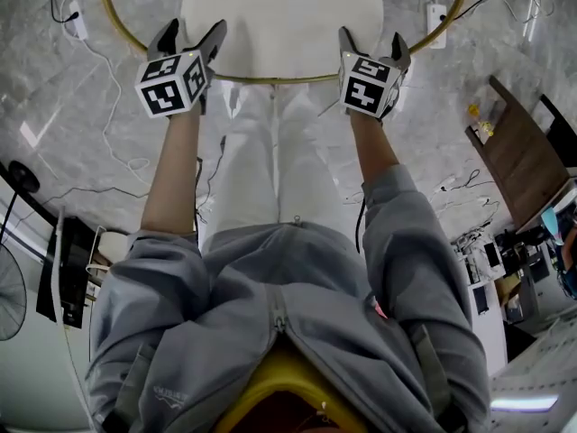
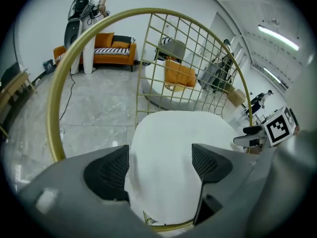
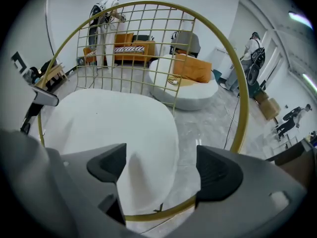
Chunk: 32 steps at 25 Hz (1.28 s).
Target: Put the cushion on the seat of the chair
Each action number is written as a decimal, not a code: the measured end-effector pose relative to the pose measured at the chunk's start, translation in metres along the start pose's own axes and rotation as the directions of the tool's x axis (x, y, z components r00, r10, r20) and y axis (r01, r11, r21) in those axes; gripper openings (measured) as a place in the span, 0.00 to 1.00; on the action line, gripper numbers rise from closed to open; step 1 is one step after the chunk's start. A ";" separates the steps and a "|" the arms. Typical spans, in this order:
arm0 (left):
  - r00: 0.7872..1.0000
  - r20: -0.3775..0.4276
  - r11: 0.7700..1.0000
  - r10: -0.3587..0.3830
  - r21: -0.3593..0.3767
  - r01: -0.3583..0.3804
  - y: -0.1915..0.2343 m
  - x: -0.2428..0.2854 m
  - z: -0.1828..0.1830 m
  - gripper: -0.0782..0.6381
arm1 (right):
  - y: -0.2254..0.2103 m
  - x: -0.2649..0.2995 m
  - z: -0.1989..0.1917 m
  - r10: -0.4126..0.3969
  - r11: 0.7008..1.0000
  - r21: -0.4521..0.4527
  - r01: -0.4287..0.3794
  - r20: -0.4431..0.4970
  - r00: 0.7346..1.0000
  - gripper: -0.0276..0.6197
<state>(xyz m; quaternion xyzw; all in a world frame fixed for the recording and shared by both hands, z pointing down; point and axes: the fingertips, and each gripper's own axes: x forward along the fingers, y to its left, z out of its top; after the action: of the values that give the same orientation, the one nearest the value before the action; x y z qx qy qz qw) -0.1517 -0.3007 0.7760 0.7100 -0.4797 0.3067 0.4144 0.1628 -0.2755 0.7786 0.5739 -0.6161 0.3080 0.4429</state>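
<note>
From the head view I see both grippers held out over the chair [image 1: 270, 79], the left gripper [image 1: 191, 34] and the right gripper [image 1: 372, 43] side by side at its near rim. The white cushion [image 1: 281, 21] lies on the seat inside the gold ring, its near edge reaching the near rim.

In the left gripper view my left gripper [image 2: 159, 165] has its fingers spread wide, and the cushion [image 2: 173, 148] fills the gap between them; I cannot tell whether the pads touch it. The gold wire back [image 2: 193, 58] rises on the far side.

In the right gripper view the right gripper [image 3: 163, 167] is spread as well. Its left finger [image 3: 106, 165] sits at the cushion [image 3: 109, 128], where a small crease shows, while its right finger [image 3: 218, 172] hangs over the grey marble floor [image 3: 208, 123], outside the cushion's right edge.

Far off stand an orange sofa [image 2: 106, 48] and a round white seat [image 3: 188, 95]
</note>
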 end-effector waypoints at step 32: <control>0.932 0.343 0.980 -0.113 0.196 0.047 -0.169 -0.276 0.083 0.12 | 0.010 -0.307 0.087 0.166 0.984 -0.001 -0.180 0.400 0.901 0.04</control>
<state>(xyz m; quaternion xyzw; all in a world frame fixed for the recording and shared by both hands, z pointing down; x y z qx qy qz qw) -0.0878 -0.2235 0.4575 0.8077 -0.4864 0.2003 0.2664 0.1203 -0.2176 0.4680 0.5755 -0.7362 0.2339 0.2687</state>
